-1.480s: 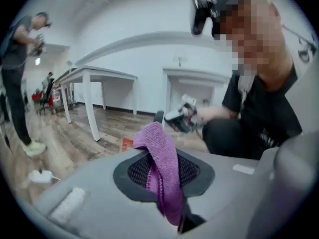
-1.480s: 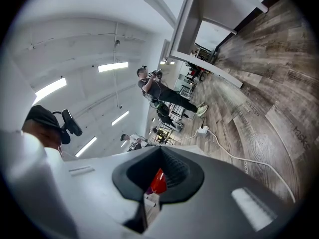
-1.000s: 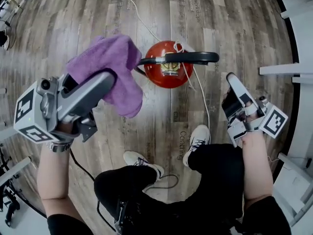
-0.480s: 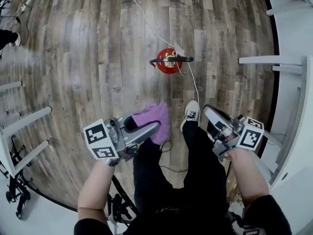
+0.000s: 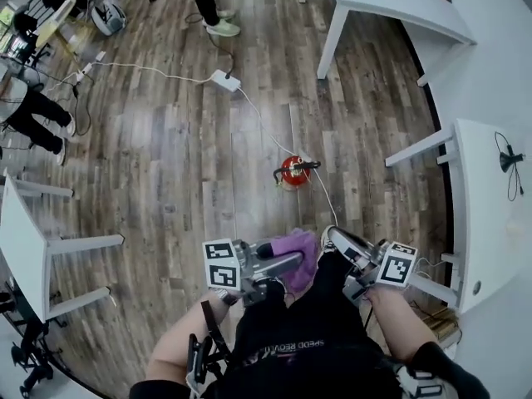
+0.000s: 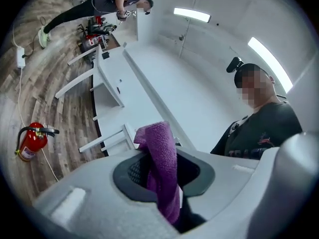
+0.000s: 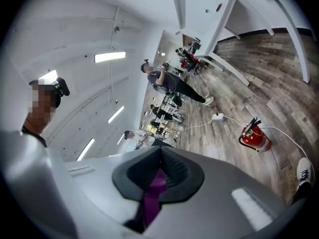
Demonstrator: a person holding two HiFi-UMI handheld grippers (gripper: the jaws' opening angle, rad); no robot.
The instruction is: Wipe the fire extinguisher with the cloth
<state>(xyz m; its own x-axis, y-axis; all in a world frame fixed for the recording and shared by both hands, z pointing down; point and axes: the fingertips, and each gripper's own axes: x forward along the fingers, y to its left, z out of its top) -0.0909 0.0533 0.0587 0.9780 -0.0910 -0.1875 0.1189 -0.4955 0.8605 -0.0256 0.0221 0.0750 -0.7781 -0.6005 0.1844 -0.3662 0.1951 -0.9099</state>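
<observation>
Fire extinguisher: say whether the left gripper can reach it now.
Probably not: the way is clear, but the left gripper, shut on the cloth, is at waist height and the fire extinguisher stands on the floor well below.

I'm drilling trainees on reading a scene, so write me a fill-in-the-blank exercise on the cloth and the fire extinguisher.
1. The left tongs are shut on a ____ cloth.
2. The fire extinguisher has a ____ body.
3. It stands on the ____ floor, apart from the cloth.

Missing words: purple; red; wooden.
</observation>
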